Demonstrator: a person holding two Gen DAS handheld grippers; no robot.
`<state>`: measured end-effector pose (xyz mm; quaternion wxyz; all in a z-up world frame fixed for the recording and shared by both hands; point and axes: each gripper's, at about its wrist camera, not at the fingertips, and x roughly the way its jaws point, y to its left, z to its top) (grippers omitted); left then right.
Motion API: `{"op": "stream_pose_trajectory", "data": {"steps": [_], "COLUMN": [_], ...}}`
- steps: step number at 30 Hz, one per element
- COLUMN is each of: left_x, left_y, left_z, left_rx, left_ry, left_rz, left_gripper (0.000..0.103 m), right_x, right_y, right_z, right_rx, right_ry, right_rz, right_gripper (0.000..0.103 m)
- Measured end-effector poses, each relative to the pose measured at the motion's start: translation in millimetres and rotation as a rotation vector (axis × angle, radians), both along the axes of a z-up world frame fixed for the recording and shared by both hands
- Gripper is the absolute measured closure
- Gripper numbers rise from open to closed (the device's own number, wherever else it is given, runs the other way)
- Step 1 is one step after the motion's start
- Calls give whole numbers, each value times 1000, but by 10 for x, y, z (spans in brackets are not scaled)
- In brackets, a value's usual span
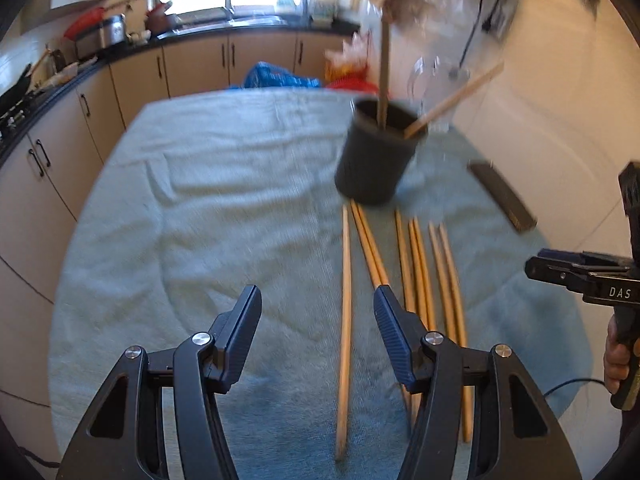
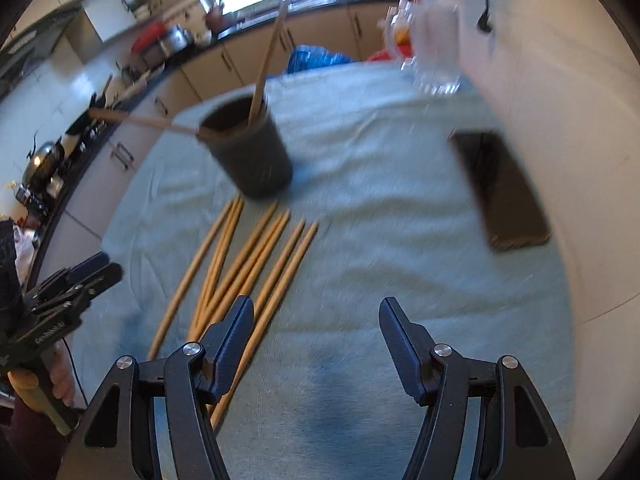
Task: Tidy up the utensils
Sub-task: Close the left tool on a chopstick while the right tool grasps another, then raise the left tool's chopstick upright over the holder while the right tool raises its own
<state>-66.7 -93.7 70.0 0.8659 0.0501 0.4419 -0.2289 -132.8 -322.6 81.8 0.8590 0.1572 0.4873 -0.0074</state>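
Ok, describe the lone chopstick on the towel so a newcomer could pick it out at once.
Start at the dark cup standing on the blue-green towel, with two chopsticks already in it. In front of the cup a row of wooden chopsticks lies on the towel. The lone chopstick is the leftmost in the left wrist view, lying by itself with a gap beside it, while the others lie close together.

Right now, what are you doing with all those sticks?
A person is tidying chopsticks into a dark cup on a table with a light blue towel over it. Two chopsticks already stand in the cup; the rest lie in a row in front of it. The left gripper and right gripper are both open and empty, above the towel.
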Motion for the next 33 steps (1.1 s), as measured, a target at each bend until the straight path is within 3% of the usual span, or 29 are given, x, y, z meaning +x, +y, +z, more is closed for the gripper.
{"op": "stream_pose_trajectory", "data": {"steps": [3,7,15,19,27,33], "left_x": [42,106,223,278,278,496], "left_y": [-187,-343,-414,-312,-78,-170], "left_z": [-183,-392,-549,-545,-519,-526], "left_rx": [52,122,149,114,69,95], "left_ry": [30,61,90,137,287,273], "left_rz": [-33,-54,-34,11,90,86], "left_gripper": [52,72,96,96,96,95], "right_x": [71,220,499,569,510,550], "right_y": [106,236,375,407,287,151], "right_z": [-189,-365,-573,-579,-566,-565], "right_rx": [17,19,-41,-105,-136,-97], "right_ry": [22,49,80,85,151,179], "right_rz": [16,33,29,29,72,42], "right_gripper": [46,55,68,87,90,90]}}
